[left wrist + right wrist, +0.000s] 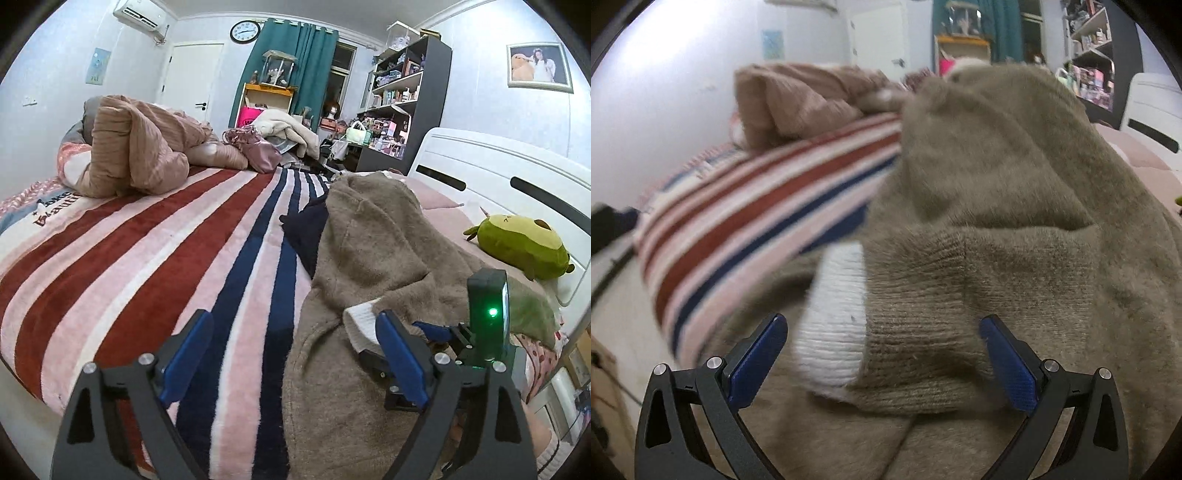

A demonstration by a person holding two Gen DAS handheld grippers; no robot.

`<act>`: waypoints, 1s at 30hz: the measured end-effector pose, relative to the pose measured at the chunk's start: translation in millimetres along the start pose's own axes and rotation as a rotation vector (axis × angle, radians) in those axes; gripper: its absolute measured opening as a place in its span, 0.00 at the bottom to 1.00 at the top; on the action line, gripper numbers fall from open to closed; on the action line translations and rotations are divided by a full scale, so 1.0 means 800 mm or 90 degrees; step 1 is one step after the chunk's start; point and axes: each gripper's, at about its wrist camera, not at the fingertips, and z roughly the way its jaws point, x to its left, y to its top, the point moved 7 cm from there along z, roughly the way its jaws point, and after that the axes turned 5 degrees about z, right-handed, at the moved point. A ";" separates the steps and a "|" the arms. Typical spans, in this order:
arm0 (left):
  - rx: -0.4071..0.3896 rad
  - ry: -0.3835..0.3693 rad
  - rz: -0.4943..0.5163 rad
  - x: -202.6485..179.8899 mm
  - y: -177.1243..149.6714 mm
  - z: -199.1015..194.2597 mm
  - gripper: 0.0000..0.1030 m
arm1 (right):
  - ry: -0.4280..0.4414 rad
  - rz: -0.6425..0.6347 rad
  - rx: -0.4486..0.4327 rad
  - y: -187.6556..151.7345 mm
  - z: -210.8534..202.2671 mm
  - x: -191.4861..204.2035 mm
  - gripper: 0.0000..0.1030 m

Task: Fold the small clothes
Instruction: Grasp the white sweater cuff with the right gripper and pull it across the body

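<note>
Left wrist view: left gripper (295,354) has its jaws spread wide, nothing between the pads, low over the blanket (147,251). The sweater (373,251), brown and fuzzy, lies heaped on the bed from 6 to 1 o'clock, its white cuff (360,319) just beside the right pad. The right gripper (417,354) shows at 4 o'clock, down at the cuff. A dark garment (306,236) lies partly under the sweater at 12 o'clock. A plush (524,247) sits at 3 o'clock; a quilt (136,147) at 10 o'clock.

Right wrist view, blurred: right gripper (882,347) spread wide, the ribbed cuff (834,321) between the pads, not pinched. The sweater (997,177) fills centre to 3 o'clock; the blanket (757,206) at 9 o'clock.
</note>
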 end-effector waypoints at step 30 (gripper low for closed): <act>0.038 -0.044 0.066 -0.133 0.012 0.045 0.85 | 0.013 0.313 -0.068 -0.118 -0.179 -0.270 0.18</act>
